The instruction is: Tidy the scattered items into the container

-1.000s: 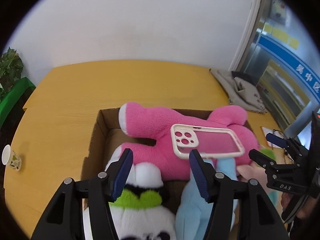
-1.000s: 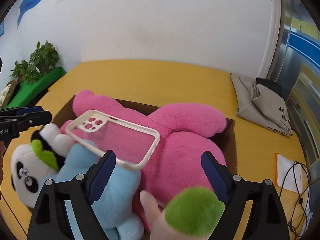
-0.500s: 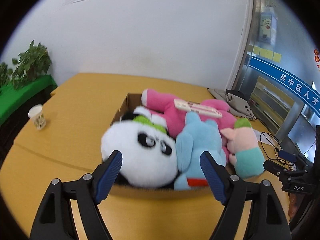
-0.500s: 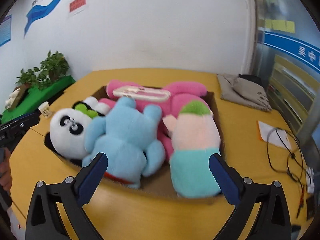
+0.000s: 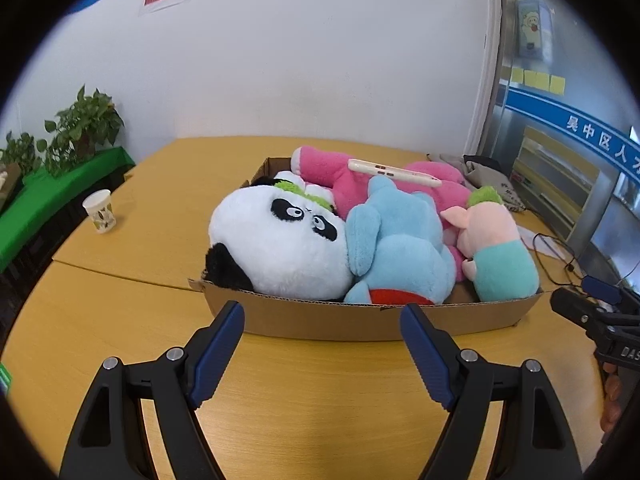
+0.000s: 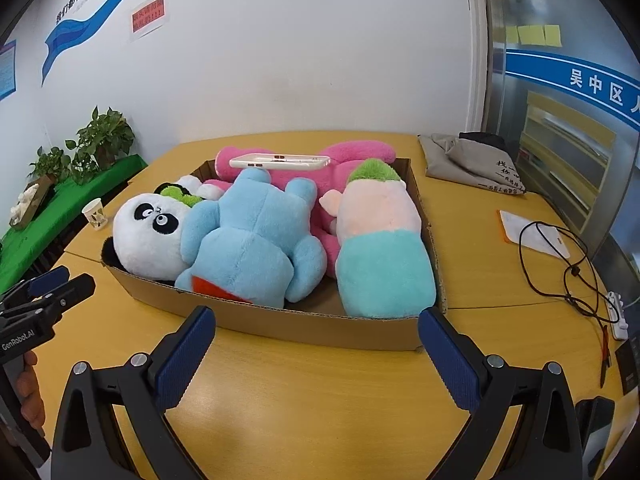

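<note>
Both released — left gripper [image 5: 322,344] and right gripper [image 6: 316,350] — yet the phone case [image 6: 280,162], loosely perched atop the pink plush [image 6: 352,160], could slide off the overfilled cardboard box [image 6: 320,328].

The cardboard box [image 5: 360,322] [image 6: 320,330] is viewed from near its front edge by both wrist cameras, left and right of centre.

Both views are bright and evenly lit by soft, diffuse indoor light, with no hard glare. Shadows are faint: a soft one lies under the near wall of the cardboard box [image 5: 360,320] on the yellow table [image 5: 320,392]. Focus is sharp across the middle. Fisheye distortion bends the table edge and the white wall [image 6: 320,60] strongly, and a black vignette rings each frame's corners.
</note>
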A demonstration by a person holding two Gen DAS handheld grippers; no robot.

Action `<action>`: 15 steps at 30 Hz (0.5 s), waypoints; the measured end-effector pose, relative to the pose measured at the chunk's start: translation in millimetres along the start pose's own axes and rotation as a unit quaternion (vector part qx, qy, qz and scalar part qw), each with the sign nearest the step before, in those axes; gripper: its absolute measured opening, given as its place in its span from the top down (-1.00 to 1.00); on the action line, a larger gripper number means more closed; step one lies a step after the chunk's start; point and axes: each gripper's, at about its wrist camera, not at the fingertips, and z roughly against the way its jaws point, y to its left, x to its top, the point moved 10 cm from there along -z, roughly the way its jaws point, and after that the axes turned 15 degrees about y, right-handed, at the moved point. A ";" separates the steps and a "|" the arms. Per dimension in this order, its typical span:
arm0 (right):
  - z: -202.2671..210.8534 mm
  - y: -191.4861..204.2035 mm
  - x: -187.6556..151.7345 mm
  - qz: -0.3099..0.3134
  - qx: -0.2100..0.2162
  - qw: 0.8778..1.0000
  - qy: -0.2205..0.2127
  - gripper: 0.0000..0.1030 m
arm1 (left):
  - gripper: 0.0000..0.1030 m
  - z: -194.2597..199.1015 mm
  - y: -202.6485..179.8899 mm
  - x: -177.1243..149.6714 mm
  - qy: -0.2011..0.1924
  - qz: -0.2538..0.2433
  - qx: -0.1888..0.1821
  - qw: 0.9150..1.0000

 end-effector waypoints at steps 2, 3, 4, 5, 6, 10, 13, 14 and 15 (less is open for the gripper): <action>0.2 2.3 -1.5 0.001 0.002 1.000 0.002 -0.99 | -0.55 -0.6 -0.9 -0.6 0.002 0.001 0.001 1.000; 0.4 3.4 -2.4 0.004 0.002 1.000 0.002 -0.99 | -0.56 -1.0 -1.8 -0.7 0.003 0.002 -0.002 1.000; 0.6 4.1 -3.6 0.006 0.001 1.000 0.002 -0.99 | -0.55 -1.3 -2.9 -0.3 0.004 0.001 -0.003 1.000; 0.4 3.7 -4.4 0.006 -0.001 1.000 0.002 -0.99 | -0.55 -1.3 -4.7 -0.1 0.003 -0.001 -0.003 1.000; -0.2 2.9 -5.2 0.004 -0.003 1.000 0.004 -0.99 | -0.56 -1.3 -6.8 0.3 0.003 -0.004 -0.003 1.000; -4.2 0.3 -8.4 0.001 -0.009 1.000 0.007 -0.99 | -0.55 0.3 -21.0 0.0 0.006 -0.011 -0.045 0.999; -10.1 -1.0 -10.9 -0.004 -0.008 1.000 0.011 -0.99 | -0.56 0.5 -26.8 -0.9 0.008 -0.005 -0.072 0.997; -11.8 -1.5 -11.5 -0.004 -0.010 1.000 0.013 -0.99 | -0.56 -1.1 -26.9 -1.7 0.011 -0.004 -0.070 0.997; -14.1 -1.3 -12.5 -0.002 -0.010 1.000 0.015 -0.99 | -0.56 -3.1 -26.1 -3.0 0.014 -0.004 -0.063 0.998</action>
